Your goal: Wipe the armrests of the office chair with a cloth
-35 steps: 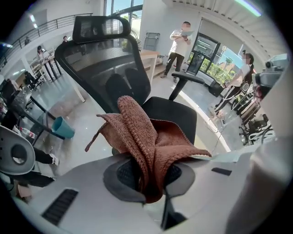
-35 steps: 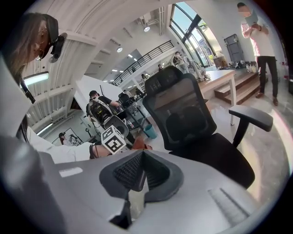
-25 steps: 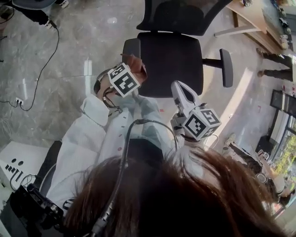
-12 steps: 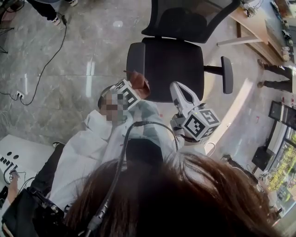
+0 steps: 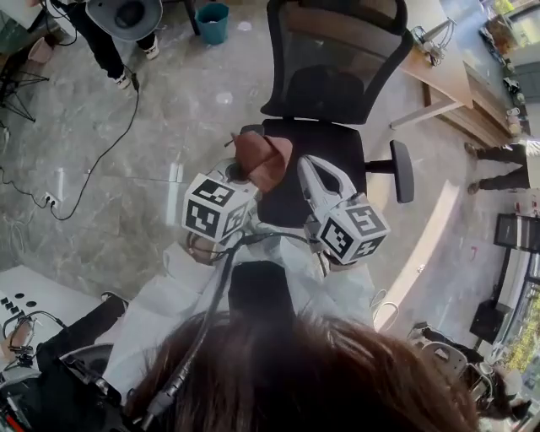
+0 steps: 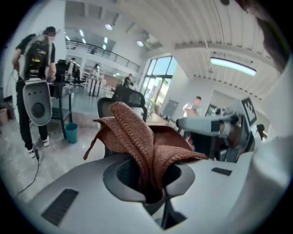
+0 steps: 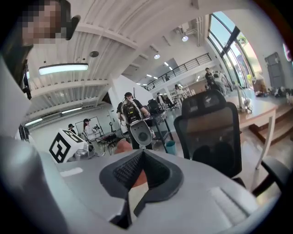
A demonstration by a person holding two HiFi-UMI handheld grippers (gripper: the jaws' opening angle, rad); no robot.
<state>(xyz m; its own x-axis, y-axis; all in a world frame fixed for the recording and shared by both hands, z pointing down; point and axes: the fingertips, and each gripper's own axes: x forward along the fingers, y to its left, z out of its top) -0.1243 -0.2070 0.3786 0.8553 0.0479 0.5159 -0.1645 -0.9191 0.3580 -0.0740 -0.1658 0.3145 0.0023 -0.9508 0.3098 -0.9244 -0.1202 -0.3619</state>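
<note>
Cloth (image 5: 263, 159): rust-brown, bunched, gripped by left tool (image 5: 246, 175).
- In the left gripper view the cloth (image 6: 137, 137) is pinched between both jaws of the left tool (image 6: 149, 183). Its loose folds stand up and fan out toward 10 and 3 o'clock.
- In the head view the cloth overlaps the 9 o'clock edge of the office chair (image 5: 325, 156) seat. Whether it touches the chair cannot be told.

Right tool (image 5: 314, 166): just beside the cloth at its 3 o'clock, over the seat.
- In the right gripper view the jaws of the right tool (image 7: 143, 151) meet at the tips with nothing held between them.
- Past the jaws, the chair (image 7: 215, 132) stands at 2 o'clock. The left tool's marker cube (image 7: 64, 146) is at 9 o'clock.

Chair: black, with a mesh backrest at 12 o'clock of the seat.
- One armrest (image 5: 401, 171) sticks out at 3 o'clock of the seat, well apart from both tools.

Surroundings in the head view:
- Grey marble floor (image 5: 152, 143).
- Black cable (image 5: 101, 160) trailing across the floor at 9 o'clock.
- Teal bucket (image 5: 212, 21) at 11 o'clock.
- Wooden tabletop (image 5: 451, 72) at 2 o'clock, near the backrest.
</note>
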